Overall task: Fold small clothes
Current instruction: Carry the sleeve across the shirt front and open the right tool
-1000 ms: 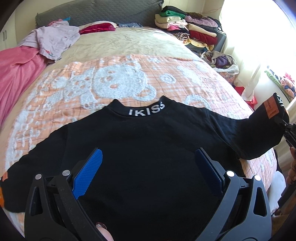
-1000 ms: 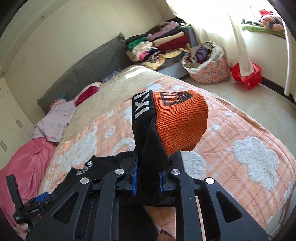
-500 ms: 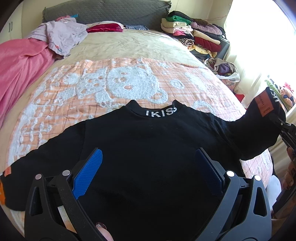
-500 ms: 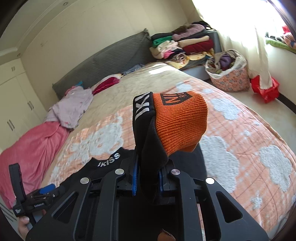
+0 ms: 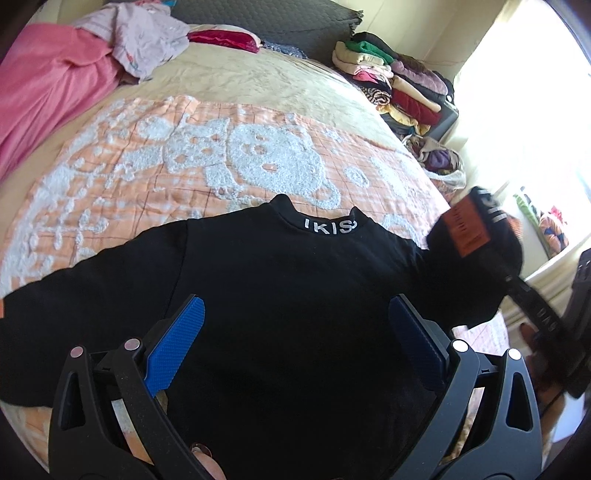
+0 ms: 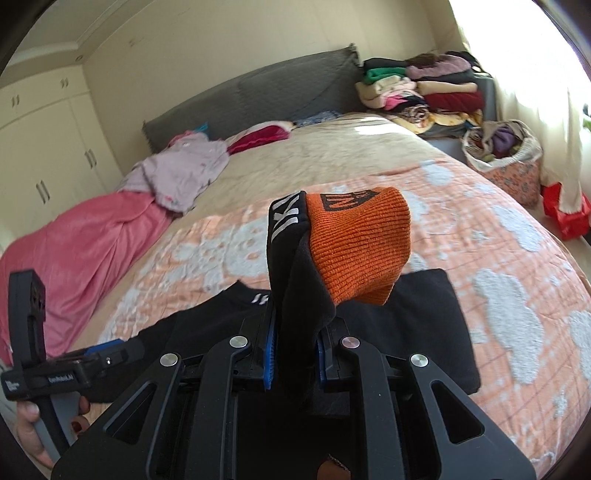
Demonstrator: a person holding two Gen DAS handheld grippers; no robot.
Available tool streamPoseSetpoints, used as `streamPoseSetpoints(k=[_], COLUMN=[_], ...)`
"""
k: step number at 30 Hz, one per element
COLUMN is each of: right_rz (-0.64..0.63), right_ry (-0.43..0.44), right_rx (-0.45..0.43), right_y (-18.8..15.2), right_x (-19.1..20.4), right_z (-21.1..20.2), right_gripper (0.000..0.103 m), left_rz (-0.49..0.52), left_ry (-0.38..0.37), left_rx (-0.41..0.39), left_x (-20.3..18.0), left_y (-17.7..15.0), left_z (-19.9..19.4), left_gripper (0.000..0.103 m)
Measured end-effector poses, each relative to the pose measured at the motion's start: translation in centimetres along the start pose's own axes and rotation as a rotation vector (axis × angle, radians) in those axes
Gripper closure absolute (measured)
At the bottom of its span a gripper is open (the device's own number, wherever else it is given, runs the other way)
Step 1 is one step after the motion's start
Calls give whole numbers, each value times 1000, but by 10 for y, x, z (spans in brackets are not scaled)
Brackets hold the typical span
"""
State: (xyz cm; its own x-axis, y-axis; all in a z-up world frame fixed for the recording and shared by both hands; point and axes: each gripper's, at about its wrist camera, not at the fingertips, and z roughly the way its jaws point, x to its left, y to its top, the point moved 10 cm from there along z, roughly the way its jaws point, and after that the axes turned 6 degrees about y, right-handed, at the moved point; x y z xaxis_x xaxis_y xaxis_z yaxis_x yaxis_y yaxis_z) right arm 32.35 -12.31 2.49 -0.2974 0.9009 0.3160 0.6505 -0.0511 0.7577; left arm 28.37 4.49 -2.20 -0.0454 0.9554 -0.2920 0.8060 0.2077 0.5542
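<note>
A black sweater (image 5: 295,280) lies flat on the bed, its collar (image 5: 328,225) lettered in white and pointing away from me. My left gripper (image 5: 295,332) hovers open over the sweater's body, nothing between its blue fingers (image 5: 177,339). My right gripper (image 6: 293,354) is shut on the sweater's right sleeve (image 6: 295,295), which stands up out of the jaws with its orange cuff (image 6: 358,251) flopping right. In the left wrist view that lifted sleeve (image 5: 469,236) hangs over the sweater's right shoulder. The other sleeve (image 5: 74,280) lies spread out to the left.
The orange patterned blanket (image 5: 184,155) covers the bed. A pink blanket (image 5: 44,92) and a lilac garment (image 5: 144,33) lie at the far left. Stacks of folded clothes (image 6: 424,88) and a laundry basket (image 6: 506,162) stand at the far right, beside the window.
My right gripper has carried the raised sleeve inward, from beyond the bed's right edge to over the sweater's shoulder. The left gripper has drifted and rolled a little, still open.
</note>
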Motion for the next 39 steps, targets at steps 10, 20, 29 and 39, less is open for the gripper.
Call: streamPoseSetpoints(k=[10,20,29,39], right_rz=[-78,-137,-41,46], right_ry=[24,146,54,-30], right_rx=[101,147,170,156], right_y=[-33,-62,-73,-77], right_x=[47,76,18,-45], right_z=[51,51,49,34], right_gripper=[84,52,52,47], left_rz=[-85,-137,-111,-49], left_ry=[-51,-33,-34,44], left_rx=[10,6,64,85], left_x=[25,50,42,39], left_y=[2,4,-12,-34], left_z=[2,5,23,47], left_gripper=[9,9,9,24])
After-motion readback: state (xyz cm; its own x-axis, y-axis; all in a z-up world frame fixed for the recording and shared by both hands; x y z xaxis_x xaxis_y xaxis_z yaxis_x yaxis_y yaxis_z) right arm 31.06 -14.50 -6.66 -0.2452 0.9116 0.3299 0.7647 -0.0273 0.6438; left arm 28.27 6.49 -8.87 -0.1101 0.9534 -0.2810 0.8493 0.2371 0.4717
